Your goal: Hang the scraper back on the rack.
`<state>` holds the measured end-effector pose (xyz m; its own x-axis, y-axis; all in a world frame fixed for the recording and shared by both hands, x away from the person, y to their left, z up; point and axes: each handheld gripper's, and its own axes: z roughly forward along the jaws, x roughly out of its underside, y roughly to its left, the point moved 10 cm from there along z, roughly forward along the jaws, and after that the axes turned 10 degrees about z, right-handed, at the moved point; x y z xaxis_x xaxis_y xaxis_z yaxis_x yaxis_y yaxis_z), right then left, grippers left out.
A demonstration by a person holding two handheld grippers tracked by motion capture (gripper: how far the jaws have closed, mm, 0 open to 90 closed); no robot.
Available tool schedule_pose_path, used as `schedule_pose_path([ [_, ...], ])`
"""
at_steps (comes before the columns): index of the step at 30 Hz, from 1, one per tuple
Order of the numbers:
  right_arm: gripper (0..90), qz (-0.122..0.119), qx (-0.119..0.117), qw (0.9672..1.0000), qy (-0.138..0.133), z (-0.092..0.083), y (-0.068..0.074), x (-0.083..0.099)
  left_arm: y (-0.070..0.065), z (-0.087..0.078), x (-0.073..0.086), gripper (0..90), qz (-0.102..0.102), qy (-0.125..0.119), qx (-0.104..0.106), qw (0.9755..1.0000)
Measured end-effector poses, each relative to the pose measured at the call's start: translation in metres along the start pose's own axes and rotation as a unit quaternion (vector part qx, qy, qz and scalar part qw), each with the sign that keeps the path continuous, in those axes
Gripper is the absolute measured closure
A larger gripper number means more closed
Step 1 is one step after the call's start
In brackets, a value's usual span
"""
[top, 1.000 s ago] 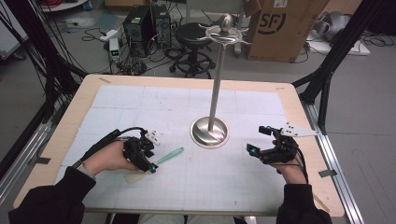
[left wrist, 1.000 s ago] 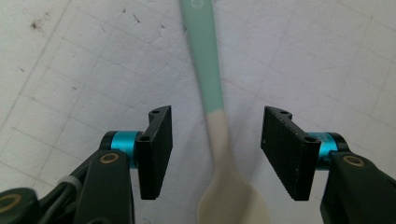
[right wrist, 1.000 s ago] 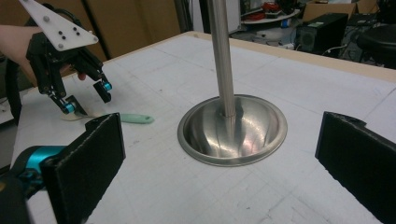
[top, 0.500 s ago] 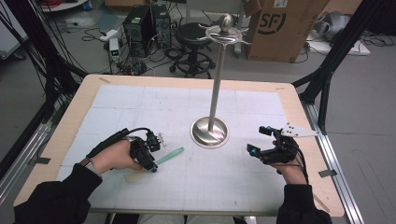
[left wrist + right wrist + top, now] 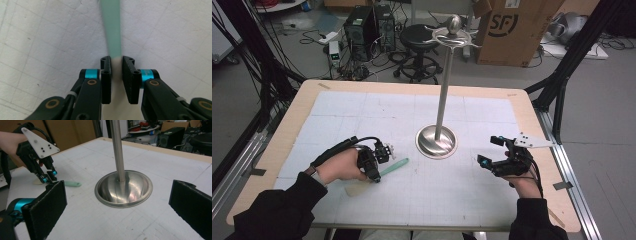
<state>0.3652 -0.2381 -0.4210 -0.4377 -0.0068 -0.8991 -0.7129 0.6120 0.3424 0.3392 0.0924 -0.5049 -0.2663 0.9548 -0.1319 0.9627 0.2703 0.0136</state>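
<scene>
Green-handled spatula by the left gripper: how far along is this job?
Early. Done: the left gripper has reached the spatula lying flat on the table. In hand: its jaws have just been closing around the neck between green handle and pale blade. Left: lifting it, probably toward the steel stand. The right gripper waits open.

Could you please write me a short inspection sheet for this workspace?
Surface: white gridded mat on a wooden table.
Job's things: spatula, green handle, pale blade, lying flat.
Clutter: steel stand mid-table.
Grippers: left gripper has just been closing, pads on the spatula's neck; right gripper open, empty.
Cables: black cable trailing from the left gripper.
Surroundings: cardboard box, stool, computers on the floor.
</scene>
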Motion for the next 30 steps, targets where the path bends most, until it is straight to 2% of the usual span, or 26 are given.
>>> schedule_pose_path([
  [1, 0.4, 0.000, 0.000, 1.0000, 0.000, 0.000, 0.000, 0.000, -0.001, 0.000, 0.000, 80.3, 0.013, -0.001, -0.005, 0.9999],
  [6, 0.4, 0.000, 0.000, 1.0000, 0.002, 0.001, 0.000, 0.001, -0.001, -0.001, 0.000, 80.6, 0.018, -0.008, -0.006, 0.9998],
  [10, 0.4, 0.001, 0.000, 1.0000, 0.000, 0.000, -0.001, 0.000, -0.002, -0.007, 0.000, 80.6, 0.009, -0.038, -0.001, 0.9993],
  [15, 0.4, 0.002, 0.001, 1.0000, 0.004, 0.002, -0.001, 0.001, 0.002, -0.023, -0.001, 80.6, -0.005, -0.082, 0.000, 0.9966],
  [19, 0.4, 0.001, 0.001, 1.0000, 0.004, 0.003, -0.002, 0.001, 0.007, -0.035, -0.003, 80.6, -0.027, -0.137, -0.002, 0.9902],
  [23, 0.4, 0.003, 0.003, 1.0000, 0.002, 0.002, -0.004, 0.000, 0.013, -0.044, -0.007, 80.6, -0.042, -0.177, -0.004, 0.9833],
  [25, 0.4, 0.003, 0.003, 1.0000, 0.002, 0.002, -0.004, 0.000, 0.015, -0.047, -0.011, 80.6, -0.049, -0.200, 0.004, 0.9785],
  [28, 0.4, 0.004, 0.003, 1.0000, 0.003, 0.003, -0.005, 0.001, 0.017, -0.054, -0.016, 80.6, -0.056, -0.233, 0.004, 0.9710],
  [30, 0.4, 0.004, 0.003, 1.0000, 0.004, 0.004, -0.005, 0.001, 0.019, -0.060, -0.020, 80.6, -0.066, -0.261, 0.002, 0.9632],
])
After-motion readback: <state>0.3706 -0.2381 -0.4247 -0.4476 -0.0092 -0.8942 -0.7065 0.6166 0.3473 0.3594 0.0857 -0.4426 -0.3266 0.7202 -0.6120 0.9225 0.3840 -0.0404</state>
